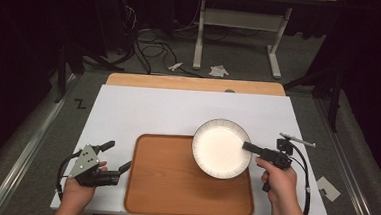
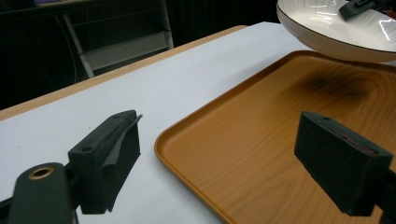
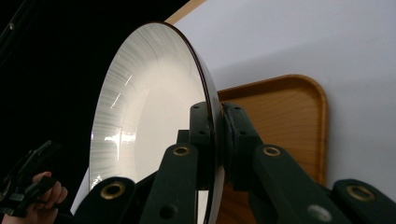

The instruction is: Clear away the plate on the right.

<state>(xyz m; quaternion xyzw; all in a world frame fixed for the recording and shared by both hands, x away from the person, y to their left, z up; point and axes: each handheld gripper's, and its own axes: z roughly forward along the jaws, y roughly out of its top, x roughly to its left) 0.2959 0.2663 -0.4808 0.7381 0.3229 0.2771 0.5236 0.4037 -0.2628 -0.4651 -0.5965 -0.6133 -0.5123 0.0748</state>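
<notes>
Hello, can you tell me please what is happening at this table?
A person works with a hand-held gripper in each hand. The right gripper is clamped on the rim of a white plate and holds it in the air above the far right corner of a wooden tray; its shadow on the tray shows it is lifted. The left gripper is open and holds nothing, just left of the tray over the white table.

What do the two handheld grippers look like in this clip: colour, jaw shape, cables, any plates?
Both are black. The left gripper has two blocky padded jaws, a grey three-cornered plate on top and a black cable looping behind it. The right gripper has a pistol-style handle, brass-coloured pivot rivets on its jaw links and a black cable trailing beside the forearm. No sleeves are visible.
</notes>
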